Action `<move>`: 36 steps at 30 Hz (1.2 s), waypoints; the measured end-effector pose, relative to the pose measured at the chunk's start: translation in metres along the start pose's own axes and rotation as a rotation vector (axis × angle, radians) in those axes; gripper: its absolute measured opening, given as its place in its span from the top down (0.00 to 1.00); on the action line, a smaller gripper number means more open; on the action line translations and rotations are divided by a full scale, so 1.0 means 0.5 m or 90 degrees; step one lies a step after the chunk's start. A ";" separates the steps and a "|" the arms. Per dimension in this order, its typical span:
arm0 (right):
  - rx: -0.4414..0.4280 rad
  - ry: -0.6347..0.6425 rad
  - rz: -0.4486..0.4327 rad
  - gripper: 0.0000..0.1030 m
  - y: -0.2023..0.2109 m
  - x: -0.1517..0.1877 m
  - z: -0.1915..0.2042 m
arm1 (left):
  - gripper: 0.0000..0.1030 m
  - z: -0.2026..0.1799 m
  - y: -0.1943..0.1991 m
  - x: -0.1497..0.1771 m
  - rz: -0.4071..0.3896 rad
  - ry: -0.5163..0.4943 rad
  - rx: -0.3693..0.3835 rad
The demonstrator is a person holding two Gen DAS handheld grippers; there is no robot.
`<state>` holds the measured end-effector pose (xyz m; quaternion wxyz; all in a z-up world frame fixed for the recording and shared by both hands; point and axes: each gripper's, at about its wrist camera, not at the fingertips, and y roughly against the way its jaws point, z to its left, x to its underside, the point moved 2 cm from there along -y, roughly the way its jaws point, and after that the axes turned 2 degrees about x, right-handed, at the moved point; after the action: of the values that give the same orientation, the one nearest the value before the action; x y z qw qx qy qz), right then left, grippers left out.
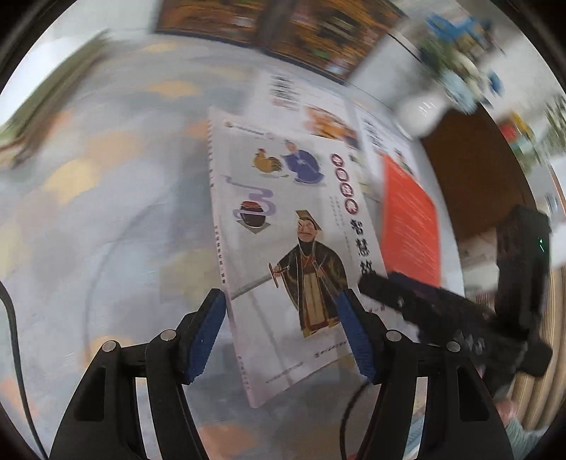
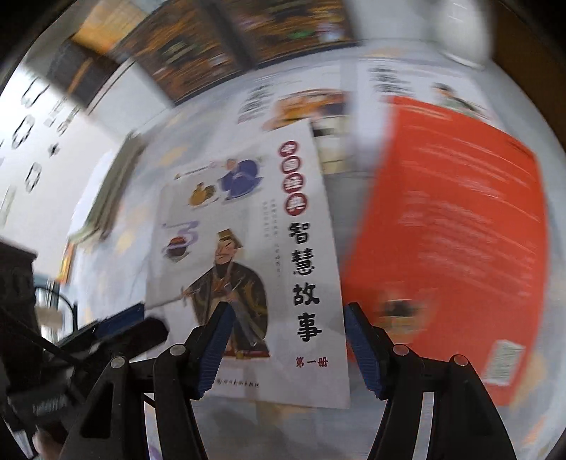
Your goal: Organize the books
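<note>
A white illustrated book (image 1: 293, 219) (image 2: 247, 247) with a robed swordsman on its cover lies face up beneath both grippers. My left gripper (image 1: 283, 293) hovers over its near end with the jaws apart; the left pad sits just off the spine edge and the right pad covers the cover's lower right. Whether a pad touches the cover is unclear. My right gripper (image 2: 288, 308) also stands apart, one finger over the picture and the other just past the book's right edge. Each gripper shows in the other's view, the right gripper (image 1: 406, 300) and the left gripper (image 2: 141, 332).
An orange book (image 1: 410, 219) (image 2: 452, 230) lies to the right of the white one. More white books (image 1: 293, 95) (image 2: 283, 102) lie behind them on the pale patterned tablecloth (image 1: 106, 212). A blurred white object (image 1: 421, 109) and a dark picture frame (image 1: 283, 21) stand at the back.
</note>
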<state>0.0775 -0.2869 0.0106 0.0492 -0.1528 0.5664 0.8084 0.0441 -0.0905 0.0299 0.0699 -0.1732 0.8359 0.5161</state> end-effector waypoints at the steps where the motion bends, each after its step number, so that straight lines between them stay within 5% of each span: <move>1: 0.002 0.023 -0.001 0.35 -0.008 0.006 0.030 | 0.39 0.019 0.007 0.003 -0.001 0.012 -0.007; 8: -0.004 0.087 0.029 0.37 -0.059 0.051 0.111 | 0.39 0.116 0.030 0.037 -0.005 0.080 -0.015; 14: 0.049 0.101 -0.003 0.62 -0.044 0.085 0.107 | 0.39 0.124 0.031 0.079 -0.014 0.089 -0.026; 20: 0.029 0.090 -0.013 0.62 -0.029 0.110 0.098 | 0.42 0.121 0.035 0.089 -0.029 0.088 -0.005; 22: 0.010 0.071 -0.012 0.62 -0.027 0.111 0.086 | 0.42 0.133 0.043 0.090 -0.036 0.112 0.021; 28: -0.086 -0.037 0.010 0.62 -0.033 0.092 0.038 | 0.42 0.130 0.129 0.074 -0.108 0.163 0.217; 30: -0.098 -0.051 0.014 0.62 -0.034 0.090 0.033 | 0.42 0.122 0.135 0.066 -0.116 0.166 0.242; 34: -0.085 -0.033 0.008 0.61 -0.033 0.094 0.046 | 0.43 0.132 0.097 0.064 -0.108 0.177 0.186; 36: -0.079 -0.024 0.004 0.61 -0.034 0.096 0.053 | 0.58 0.148 0.073 0.067 -0.101 0.191 0.173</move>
<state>0.0312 -0.2606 -0.0112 0.0479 -0.1383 0.5149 0.8446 -0.0048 -0.0170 0.0167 0.0083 -0.3022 0.8827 0.3599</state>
